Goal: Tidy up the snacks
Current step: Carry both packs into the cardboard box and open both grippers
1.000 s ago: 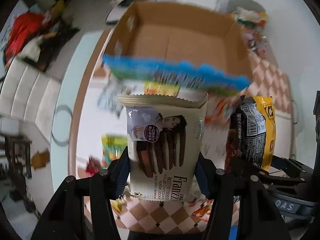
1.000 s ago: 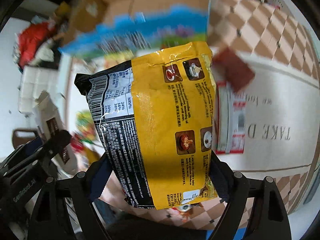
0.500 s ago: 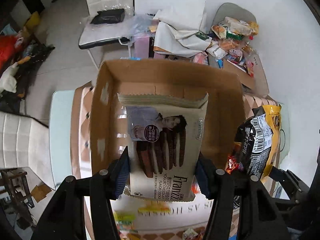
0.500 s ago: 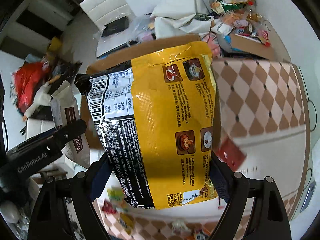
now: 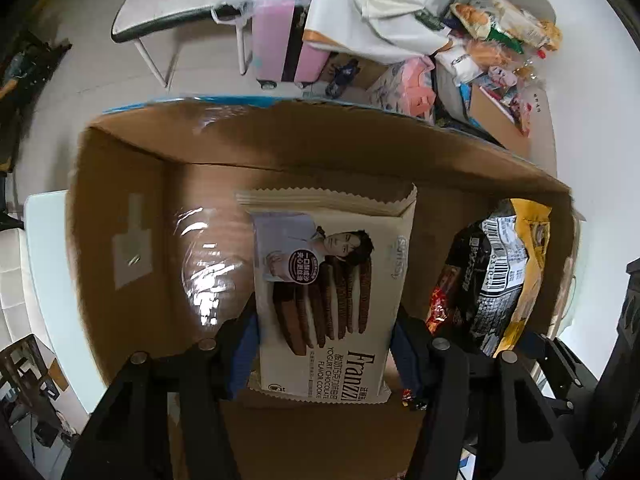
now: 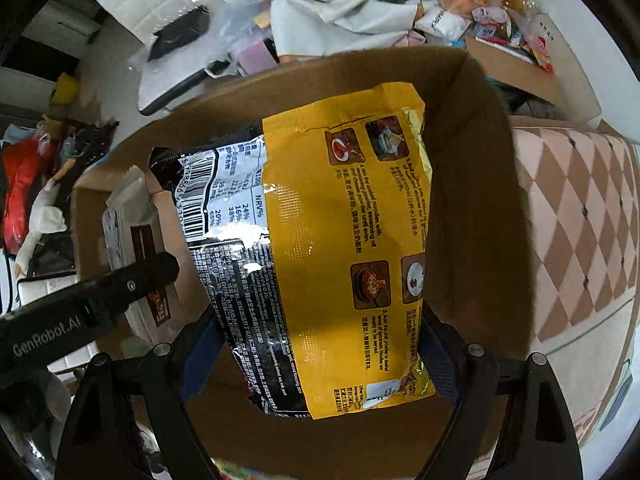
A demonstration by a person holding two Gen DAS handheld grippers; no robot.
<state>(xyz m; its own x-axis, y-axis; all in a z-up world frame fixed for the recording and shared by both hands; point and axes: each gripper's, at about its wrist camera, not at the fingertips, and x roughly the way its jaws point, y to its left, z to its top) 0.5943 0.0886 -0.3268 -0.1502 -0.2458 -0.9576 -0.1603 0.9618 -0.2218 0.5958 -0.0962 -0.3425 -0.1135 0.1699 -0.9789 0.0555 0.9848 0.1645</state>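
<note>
My left gripper is shut on a cream Franzzi chocolate cookie pack and holds it inside the open cardboard box. My right gripper is shut on a yellow and black noodle packet, also held inside the box, to the right of the cookie pack. The noodle packet shows in the left wrist view; the cookie pack and left gripper arm show at the left of the right wrist view. The box floor under both packs is bare cardboard.
The box stands on a table with a checked cloth. Beyond it are a chair with white cloth, a pink case and a heap of snack packs by a smaller cardboard box.
Both grippers moved forward from above the table to over and then down into the box, carrying their packs. The box walls now surround both packs.
</note>
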